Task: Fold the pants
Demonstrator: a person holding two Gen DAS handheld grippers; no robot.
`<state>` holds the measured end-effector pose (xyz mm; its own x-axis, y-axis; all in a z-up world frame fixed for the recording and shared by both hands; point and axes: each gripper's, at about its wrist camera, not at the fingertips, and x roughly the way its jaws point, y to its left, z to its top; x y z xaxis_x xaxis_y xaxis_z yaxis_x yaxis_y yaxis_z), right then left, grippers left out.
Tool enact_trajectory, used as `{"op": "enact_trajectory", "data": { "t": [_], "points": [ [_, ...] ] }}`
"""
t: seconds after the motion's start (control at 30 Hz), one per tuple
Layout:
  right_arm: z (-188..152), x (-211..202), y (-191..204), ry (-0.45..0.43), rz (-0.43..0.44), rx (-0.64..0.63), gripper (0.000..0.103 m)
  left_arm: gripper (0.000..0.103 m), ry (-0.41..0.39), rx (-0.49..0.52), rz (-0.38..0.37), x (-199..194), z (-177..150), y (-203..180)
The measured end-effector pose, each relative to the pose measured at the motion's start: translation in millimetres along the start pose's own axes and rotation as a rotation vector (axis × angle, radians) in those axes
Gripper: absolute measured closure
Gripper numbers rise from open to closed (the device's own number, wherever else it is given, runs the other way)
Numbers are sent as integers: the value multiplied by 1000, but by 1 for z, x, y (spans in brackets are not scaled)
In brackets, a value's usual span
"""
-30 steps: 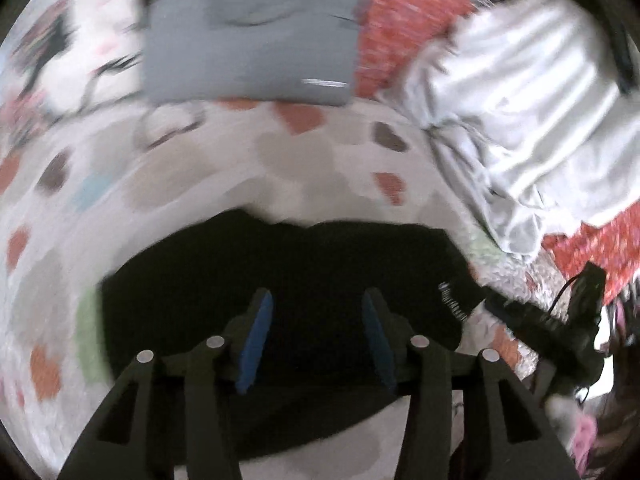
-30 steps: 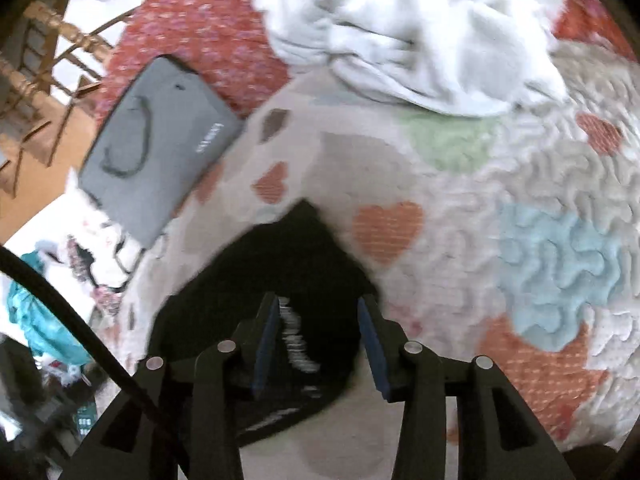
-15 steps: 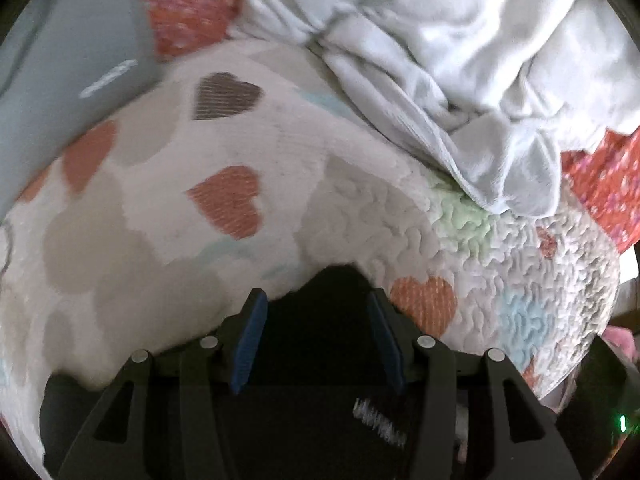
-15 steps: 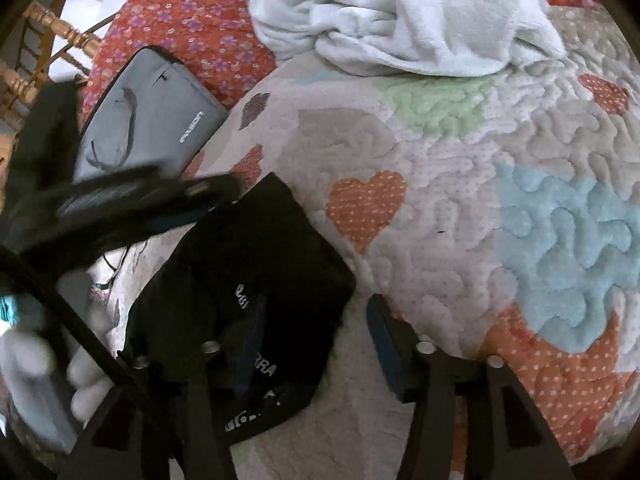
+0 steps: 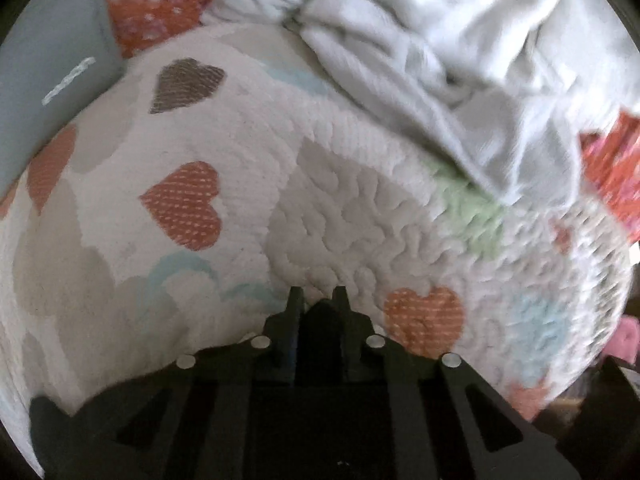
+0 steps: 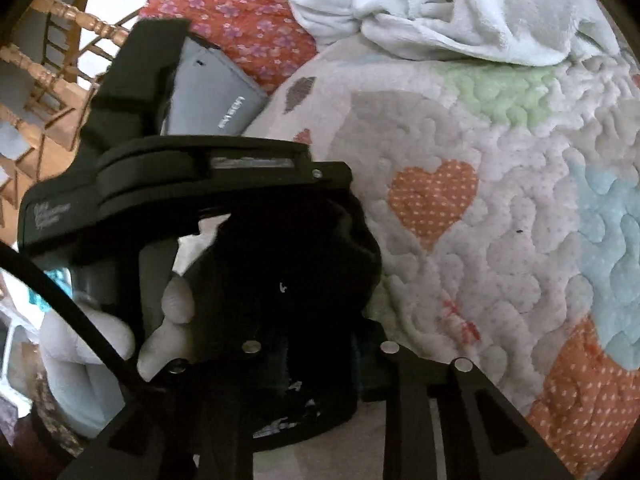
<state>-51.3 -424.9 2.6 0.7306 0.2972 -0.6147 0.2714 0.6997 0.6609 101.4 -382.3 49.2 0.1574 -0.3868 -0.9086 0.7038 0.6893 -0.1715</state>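
A crumpled white blanket (image 5: 460, 40) and grey fabric case (image 5: 44, 80) are lying along the quilted heart-patterned bedspread (image 5: 340, 208) far edge. The left gripper (image 5: 318, 300) is pinching the black cloth pants (image 6: 288, 272). It is blocking the right gripper (image 6: 316, 356), whose jaw state I cannot tell.

A heart-patterned quilt (image 5: 360, 208) is covering the bed. A rumpled white blanket (image 5: 460, 40) is lying at its far edge, beside a grey laptop case (image 6: 212, 92) resting on red floral fabric (image 6: 240, 12). Wooden chairs (image 6: 48, 60) are standing beyond.

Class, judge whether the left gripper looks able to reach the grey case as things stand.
Probably not: the left gripper is shut on the black pants. Otherwise the quilt between it and the grey case looks unobstructed.
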Motion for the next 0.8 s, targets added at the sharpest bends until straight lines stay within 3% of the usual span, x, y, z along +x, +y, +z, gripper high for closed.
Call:
{"op": "enact_trajectory", "data": {
  "t": [0.17, 0.4, 0.67, 0.8],
  "points": [
    [-5, -19, 47, -22, 26, -153, 81, 90, -105, -101, -61, -58, -20, 24],
    [-26, -12, 140, 65, 102, -355, 82, 90, -260, -311, -138, -142, -81, 115],
    [-84, 40, 240, 222, 113, -609, 82, 90, -350, -589, -226, -171, -170, 231],
    [-112, 72, 264, 271, 81, -701, 82, 90, -386, -638, -233, -179, -204, 260]
  ]
}}
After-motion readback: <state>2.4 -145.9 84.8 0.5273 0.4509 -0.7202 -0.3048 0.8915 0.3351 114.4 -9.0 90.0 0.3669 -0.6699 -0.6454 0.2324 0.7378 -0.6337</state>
